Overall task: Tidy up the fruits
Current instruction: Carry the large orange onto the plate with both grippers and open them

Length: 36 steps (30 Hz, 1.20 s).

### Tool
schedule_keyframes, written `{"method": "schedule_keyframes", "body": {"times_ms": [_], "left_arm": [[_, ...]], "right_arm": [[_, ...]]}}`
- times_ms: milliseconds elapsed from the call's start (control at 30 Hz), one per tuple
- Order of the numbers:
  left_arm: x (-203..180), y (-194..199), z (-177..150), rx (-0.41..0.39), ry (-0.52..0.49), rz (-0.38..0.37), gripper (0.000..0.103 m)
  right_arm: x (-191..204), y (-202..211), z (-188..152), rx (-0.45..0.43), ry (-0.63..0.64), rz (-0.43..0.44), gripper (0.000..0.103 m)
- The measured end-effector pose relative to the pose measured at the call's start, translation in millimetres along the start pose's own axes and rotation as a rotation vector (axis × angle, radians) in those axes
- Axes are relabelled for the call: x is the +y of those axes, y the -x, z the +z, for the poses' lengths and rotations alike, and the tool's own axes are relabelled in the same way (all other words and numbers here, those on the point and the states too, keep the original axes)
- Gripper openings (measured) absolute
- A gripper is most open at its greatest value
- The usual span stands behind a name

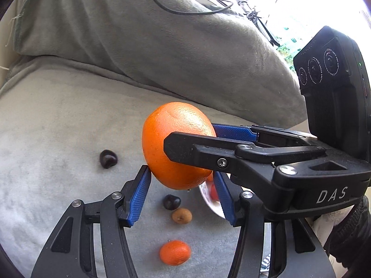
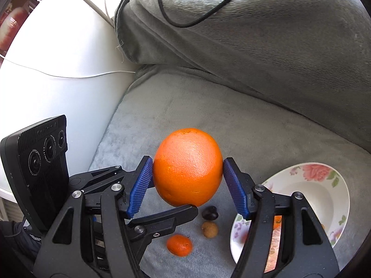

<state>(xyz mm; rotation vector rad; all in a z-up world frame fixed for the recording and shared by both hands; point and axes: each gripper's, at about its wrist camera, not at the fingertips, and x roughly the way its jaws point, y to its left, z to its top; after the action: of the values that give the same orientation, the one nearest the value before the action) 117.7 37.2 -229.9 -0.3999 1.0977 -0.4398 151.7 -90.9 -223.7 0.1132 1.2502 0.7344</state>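
A large orange [image 1: 178, 143] [image 2: 187, 166] is held in the air above a grey cushion. My right gripper [image 2: 187, 183] is shut on it, with blue pads on both its sides; it enters the left wrist view from the right [image 1: 192, 143]. My left gripper [image 1: 182, 192] is open just below the orange, its left pad touching or nearly touching it; it shows low left in the right wrist view [image 2: 176, 210]. On the cushion lie a small mandarin [image 1: 175, 252] [image 2: 179, 245], a brown longan [image 1: 182, 215] [image 2: 209, 229] and two dark chestnut-like fruits [image 1: 108, 158] [image 1: 171, 202] [image 2: 209, 212].
A white floral bowl [image 2: 324, 185] with some fruit inside stands on the cushion at the right; its rim shows in the left wrist view [image 1: 208, 199]. A grey back cushion [image 1: 162, 46] with a black cable [image 2: 185, 23] rises behind. A white surface [image 2: 58, 69] lies to the left.
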Motion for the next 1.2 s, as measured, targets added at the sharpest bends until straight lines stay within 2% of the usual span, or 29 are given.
{"method": "schedule_keyframes", "body": {"times_ms": [500,700,867,1000,1200], "left_arm": [[-60,-44,12,0.069,-0.083,-0.063,0.054],[-75,-63,13,0.103,-0.097,-0.076,0.054],[-78,-62,13,0.117,-0.103,-0.089,0.054],[-89,-93,17,0.132,-0.107,-0.097,0.053],[-99,-107,14,0.144,-0.106,-0.098,0.053]], "right_arm": [[-65,45,-24,-0.047,-0.122,-0.055,0.066],[-92,52,-36,-0.054,-0.182,-0.056,0.066],[-106,60,-43,-0.061,-0.207,-0.062,0.066],[-115,62,-46,-0.060,-0.233,-0.059,0.066],[-125,65,-50,-0.060,-0.258,-0.059,0.066]]}}
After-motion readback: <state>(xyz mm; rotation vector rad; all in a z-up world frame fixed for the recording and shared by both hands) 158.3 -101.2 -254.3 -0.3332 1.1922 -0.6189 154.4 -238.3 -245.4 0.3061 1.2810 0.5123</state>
